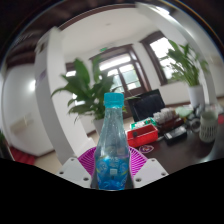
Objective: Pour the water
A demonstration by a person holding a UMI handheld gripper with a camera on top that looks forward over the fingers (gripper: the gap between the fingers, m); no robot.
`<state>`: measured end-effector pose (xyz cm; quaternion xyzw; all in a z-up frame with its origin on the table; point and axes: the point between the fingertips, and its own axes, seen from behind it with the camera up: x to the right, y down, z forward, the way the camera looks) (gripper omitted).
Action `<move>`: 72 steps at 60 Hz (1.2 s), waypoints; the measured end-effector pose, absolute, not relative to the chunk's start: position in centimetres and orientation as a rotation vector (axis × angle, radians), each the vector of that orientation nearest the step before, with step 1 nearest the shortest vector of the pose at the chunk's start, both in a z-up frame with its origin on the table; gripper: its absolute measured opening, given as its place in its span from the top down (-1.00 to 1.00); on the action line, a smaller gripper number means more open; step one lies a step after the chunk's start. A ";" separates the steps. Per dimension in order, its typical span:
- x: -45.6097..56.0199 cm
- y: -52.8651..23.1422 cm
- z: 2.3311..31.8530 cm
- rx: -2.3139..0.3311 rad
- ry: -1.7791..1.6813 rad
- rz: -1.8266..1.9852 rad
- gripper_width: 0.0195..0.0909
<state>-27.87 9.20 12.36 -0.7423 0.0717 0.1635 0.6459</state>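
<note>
A clear plastic water bottle [112, 140] with a blue cap and a blue label stands upright between my fingers. My gripper [112, 172] is shut on the bottle, with both purple pads [88, 160] pressed against its lower body. The bottle appears lifted above the table, its cap reaching up in front of the windows. The bottle's base is hidden below the fingers. No cup or other vessel shows.
A large green plant [85, 85] stands behind the bottle on the left. A dark monitor [147, 103] and a red box [142, 131] lie beyond on the right on a cluttered table. Another plant [190, 62] stands by the right window.
</note>
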 end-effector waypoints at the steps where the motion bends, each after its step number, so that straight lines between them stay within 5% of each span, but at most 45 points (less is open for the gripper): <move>1: -27.3 9.2 12.6 -1.681 0.205 0.407 0.38; 20: -13.2 10.0 19.3 -1.254 0.960 1.043 0.38; 30: -8.1 10.5 20.4 -1.046 1.200 1.244 0.37; 46: -3.5 11.3 18.1 -0.759 1.501 1.469 0.37; 63: -5.4 10.3 15.5 -0.841 1.501 1.479 0.37; 72: -6.8 10.2 18.9 -1.119 1.231 1.238 0.38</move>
